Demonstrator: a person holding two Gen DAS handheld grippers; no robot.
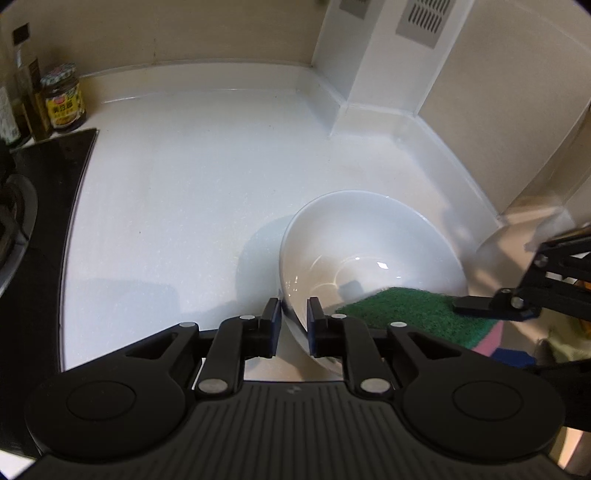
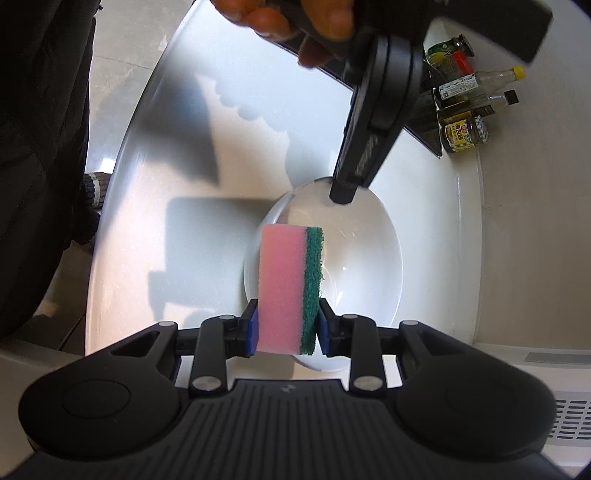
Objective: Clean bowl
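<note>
A white bowl (image 1: 369, 251) is tilted up on the white counter (image 1: 184, 184). My left gripper (image 1: 294, 317) is shut on the bowl's near rim, one finger inside and one outside. My right gripper (image 2: 284, 328) is shut on a pink sponge with a green scouring side (image 2: 288, 288) and holds it over the bowl (image 2: 362, 266). In the left wrist view the sponge's green face (image 1: 406, 310) rests at the bowl's right rim, with the right gripper's fingers (image 1: 480, 304) on it. The left gripper's fingers (image 2: 347, 192) show at the bowl's far rim in the right wrist view.
A black stove top (image 1: 48, 177) lies at the left, with a jar (image 1: 64, 98) and bottles (image 1: 26, 85) behind it. The counter ends at tiled walls and a white column (image 1: 369, 74). The person's hand (image 2: 288, 22) and dark clothing (image 2: 37, 147) show in the right wrist view.
</note>
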